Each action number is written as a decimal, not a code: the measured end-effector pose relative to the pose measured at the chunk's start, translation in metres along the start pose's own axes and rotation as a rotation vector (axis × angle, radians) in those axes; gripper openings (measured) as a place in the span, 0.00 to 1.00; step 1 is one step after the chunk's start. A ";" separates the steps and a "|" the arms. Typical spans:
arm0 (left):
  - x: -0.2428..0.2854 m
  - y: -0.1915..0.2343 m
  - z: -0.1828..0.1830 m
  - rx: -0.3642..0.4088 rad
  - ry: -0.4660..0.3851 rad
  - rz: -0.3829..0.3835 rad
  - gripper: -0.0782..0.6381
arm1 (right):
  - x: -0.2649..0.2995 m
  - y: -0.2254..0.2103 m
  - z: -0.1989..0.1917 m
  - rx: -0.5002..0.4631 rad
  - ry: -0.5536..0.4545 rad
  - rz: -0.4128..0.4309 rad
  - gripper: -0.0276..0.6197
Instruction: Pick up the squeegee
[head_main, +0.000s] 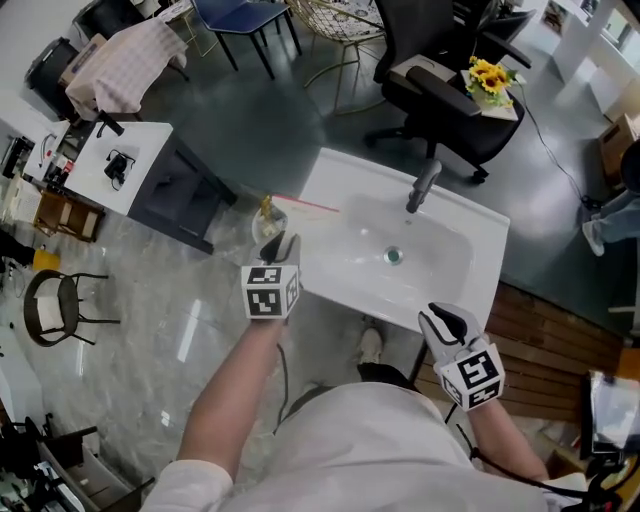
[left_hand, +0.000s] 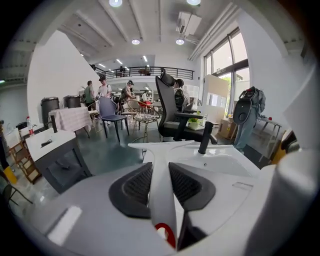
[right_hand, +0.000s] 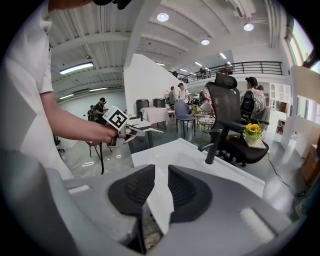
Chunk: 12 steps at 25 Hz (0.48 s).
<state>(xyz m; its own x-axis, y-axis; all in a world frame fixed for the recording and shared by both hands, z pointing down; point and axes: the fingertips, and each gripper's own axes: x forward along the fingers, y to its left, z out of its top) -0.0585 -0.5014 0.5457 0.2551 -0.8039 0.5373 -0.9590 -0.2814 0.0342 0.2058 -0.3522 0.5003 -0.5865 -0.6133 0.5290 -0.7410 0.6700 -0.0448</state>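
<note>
The squeegee (left_hand: 161, 150) is white, with a slim handle and a T-shaped blade, and its handle has a red mark near the bottom. My left gripper (left_hand: 161, 176) is shut on that handle, both dark pads pressing its sides. In the head view the left gripper (head_main: 283, 243) holds the squeegee (head_main: 305, 206) above the left edge of the white sink (head_main: 340, 170). The right gripper view shows the held squeegee (right_hand: 147, 131) off to the left, in the air. My right gripper (head_main: 447, 322) hangs at the sink's near right corner, and its jaws (right_hand: 161, 187) stand slightly apart with nothing between them.
A black faucet (head_main: 424, 185) rises at the back of the sink, with the drain (head_main: 393, 256) in the basin. A black office chair (head_main: 440, 90) and a pot of yellow flowers (head_main: 490, 78) stand behind it. A white desk (head_main: 120, 170) is at the left. People stand far off.
</note>
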 end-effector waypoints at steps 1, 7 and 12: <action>-0.012 -0.001 0.000 -0.001 -0.007 -0.008 0.26 | 0.000 0.008 0.000 -0.001 -0.002 0.002 0.15; -0.090 -0.001 -0.005 -0.020 -0.048 -0.053 0.26 | 0.003 0.059 0.007 -0.023 -0.028 0.017 0.15; -0.147 -0.002 -0.017 -0.019 -0.068 -0.087 0.26 | 0.007 0.099 0.009 -0.036 -0.044 0.023 0.15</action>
<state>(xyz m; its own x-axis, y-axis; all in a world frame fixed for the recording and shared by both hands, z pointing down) -0.0960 -0.3742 0.4807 0.3451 -0.8107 0.4729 -0.9347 -0.3427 0.0944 0.1255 -0.2937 0.4920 -0.6180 -0.6145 0.4904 -0.7151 0.6986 -0.0257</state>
